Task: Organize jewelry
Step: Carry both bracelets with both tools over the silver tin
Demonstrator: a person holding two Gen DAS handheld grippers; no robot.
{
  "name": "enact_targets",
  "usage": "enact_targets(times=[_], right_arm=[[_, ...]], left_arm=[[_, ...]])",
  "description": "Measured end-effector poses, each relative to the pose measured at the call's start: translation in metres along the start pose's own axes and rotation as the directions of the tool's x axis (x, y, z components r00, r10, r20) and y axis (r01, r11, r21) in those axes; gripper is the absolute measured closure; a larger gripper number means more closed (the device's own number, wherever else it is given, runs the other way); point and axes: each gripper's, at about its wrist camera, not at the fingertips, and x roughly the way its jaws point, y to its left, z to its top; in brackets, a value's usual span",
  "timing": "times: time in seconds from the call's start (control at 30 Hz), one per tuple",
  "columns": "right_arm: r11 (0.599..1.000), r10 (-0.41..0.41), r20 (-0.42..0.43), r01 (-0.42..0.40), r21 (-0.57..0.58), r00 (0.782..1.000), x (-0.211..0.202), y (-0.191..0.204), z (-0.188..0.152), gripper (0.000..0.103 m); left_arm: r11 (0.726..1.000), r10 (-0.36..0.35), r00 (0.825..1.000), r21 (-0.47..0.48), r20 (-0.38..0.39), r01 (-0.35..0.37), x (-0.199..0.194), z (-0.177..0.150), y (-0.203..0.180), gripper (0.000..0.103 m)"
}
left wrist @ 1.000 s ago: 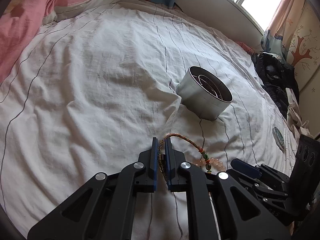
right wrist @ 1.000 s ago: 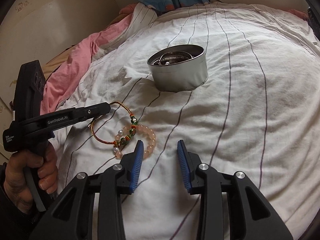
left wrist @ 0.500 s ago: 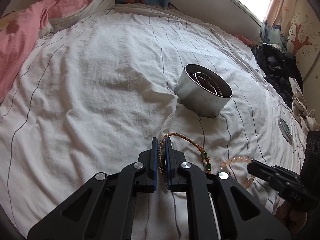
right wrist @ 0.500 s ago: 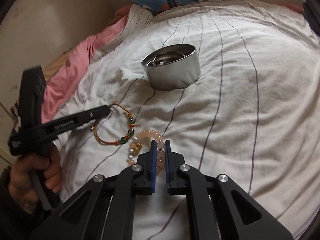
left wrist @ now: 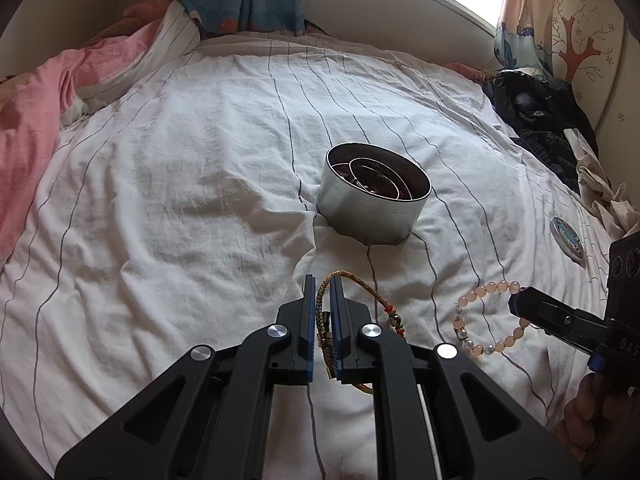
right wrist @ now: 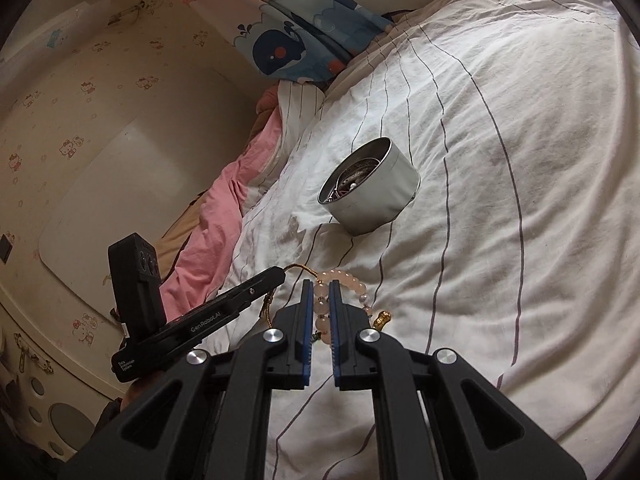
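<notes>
I see a brushed, dull-shining metal tin (left wrist: 372,216) on a creased matt cotton sheet (left wrist: 180,184); glossy smooth beads (left wrist: 486,290); a rough braided cord (left wrist: 362,286); matt black plastic fingers (left wrist: 306,320).

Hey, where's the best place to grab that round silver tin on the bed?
Grip the round silver tin at its rim from above, one jaw inside and one outside. It stands upright with its mouth open, and its body looks too wide for the jaws.

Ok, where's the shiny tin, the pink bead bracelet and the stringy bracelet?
Tin (left wrist: 372,216): left wrist view, its side wall.
Pink bead bracelet (left wrist: 490,288): left wrist view, top beads.
Stringy bracelet (left wrist: 362,282): left wrist view, braided cord.
</notes>
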Motion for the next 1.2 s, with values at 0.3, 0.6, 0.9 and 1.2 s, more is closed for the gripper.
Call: enact_targets(times=[0.3,0.6,0.9,1.2], right_arm=[[0.999,-0.013,0.004,0.014,-0.040,1.000,0.001,0.006,0.000,0.095],[0.997,0.003,0.018,-0.001,-0.072,1.000,0.001,0.016,0.012,0.095],[0.991,0.021,0.051,-0.014,-0.131,0.998,0.012,0.031,0.061,0.095],[0.993,0.046,0.082,-0.037,-0.108,0.996,0.010,0.017,0.081,0.095]], left_arm=[[0.999,0.034,0.999,0.042,0.014,-0.035,-0.001,0.001,-0.005,0.096],[0.998,-0.055,0.997,0.001,0.048,0.055,-0.013,0.015,-0.008,0.096],[0.987,-0.152,0.979,-0.035,0.133,0.158,-0.018,0.072,-0.012,0.096],[0.985,-0.112,0.991,0.124,-0.069,0.120,0.010,0.049,-0.014,0.074]])
